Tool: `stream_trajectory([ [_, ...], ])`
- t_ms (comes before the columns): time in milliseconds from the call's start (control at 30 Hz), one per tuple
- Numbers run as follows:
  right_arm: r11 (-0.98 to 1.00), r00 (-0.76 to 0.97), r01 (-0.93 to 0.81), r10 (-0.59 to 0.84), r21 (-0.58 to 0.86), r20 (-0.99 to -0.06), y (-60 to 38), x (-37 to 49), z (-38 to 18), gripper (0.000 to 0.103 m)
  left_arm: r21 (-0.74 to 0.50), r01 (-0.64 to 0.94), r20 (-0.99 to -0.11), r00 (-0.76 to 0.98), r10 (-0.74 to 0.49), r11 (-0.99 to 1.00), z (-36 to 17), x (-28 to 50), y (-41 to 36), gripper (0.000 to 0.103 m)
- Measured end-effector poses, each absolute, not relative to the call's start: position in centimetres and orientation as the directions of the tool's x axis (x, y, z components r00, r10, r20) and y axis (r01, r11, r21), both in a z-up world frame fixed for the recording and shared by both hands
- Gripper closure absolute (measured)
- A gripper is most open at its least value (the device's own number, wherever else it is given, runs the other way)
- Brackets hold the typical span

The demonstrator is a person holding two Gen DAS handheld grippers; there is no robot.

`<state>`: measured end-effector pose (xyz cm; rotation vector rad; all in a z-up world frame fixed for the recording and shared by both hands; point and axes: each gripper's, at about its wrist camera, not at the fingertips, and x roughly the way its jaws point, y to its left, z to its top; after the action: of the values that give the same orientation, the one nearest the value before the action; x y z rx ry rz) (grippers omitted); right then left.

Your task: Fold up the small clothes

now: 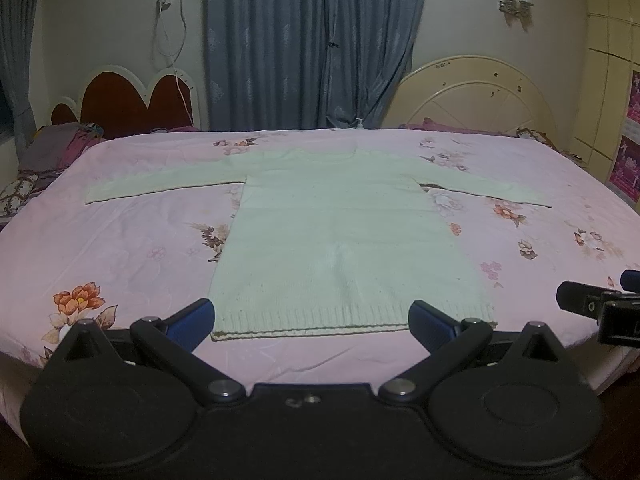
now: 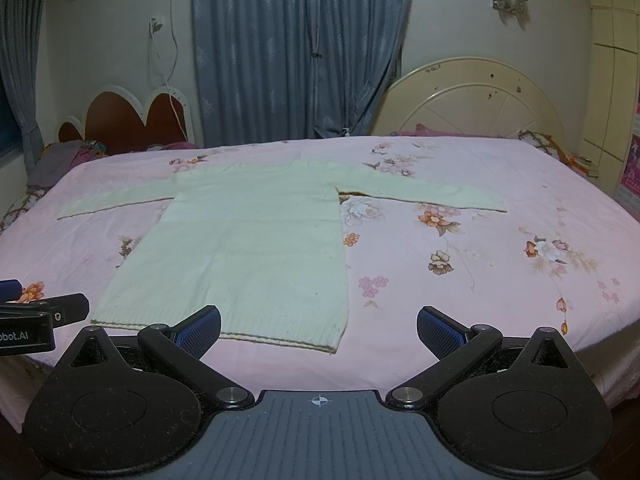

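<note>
A pale green knitted sweater (image 1: 340, 236) lies flat on the pink floral bedsheet (image 1: 120, 248), sleeves spread left and right, ribbed hem toward me. My left gripper (image 1: 312, 320) is open and empty, just in front of the hem, its fingers at either end of it. My right gripper (image 2: 318, 328) is open and empty, near the sweater's (image 2: 240, 240) right hem corner, above the sheet (image 2: 480, 280). Each gripper shows at the edge of the other's view: the right one (image 1: 600, 304) and the left one (image 2: 40, 312).
Two headboards stand behind the bed, a red heart-shaped one (image 1: 132, 100) and a cream round one (image 1: 480, 96). Blue curtains (image 1: 312, 40) hang between them. Bedding is piled at the far left (image 1: 48, 152). A wardrobe (image 1: 612, 80) stands at the right.
</note>
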<state>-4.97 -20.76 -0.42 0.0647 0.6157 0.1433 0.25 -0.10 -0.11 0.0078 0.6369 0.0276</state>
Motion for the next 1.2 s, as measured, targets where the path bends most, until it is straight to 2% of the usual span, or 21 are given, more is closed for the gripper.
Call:
stream_trajectory([
  [1200, 0.986, 0.801, -0.127, 0.164, 0.104, -0.576, -20.6, -3.9, -0.8, 0.000, 0.025, -0.033, -0.597, 0.801, 0.041, 0.999, -0.3, 0.5, -0.7, 0.000],
])
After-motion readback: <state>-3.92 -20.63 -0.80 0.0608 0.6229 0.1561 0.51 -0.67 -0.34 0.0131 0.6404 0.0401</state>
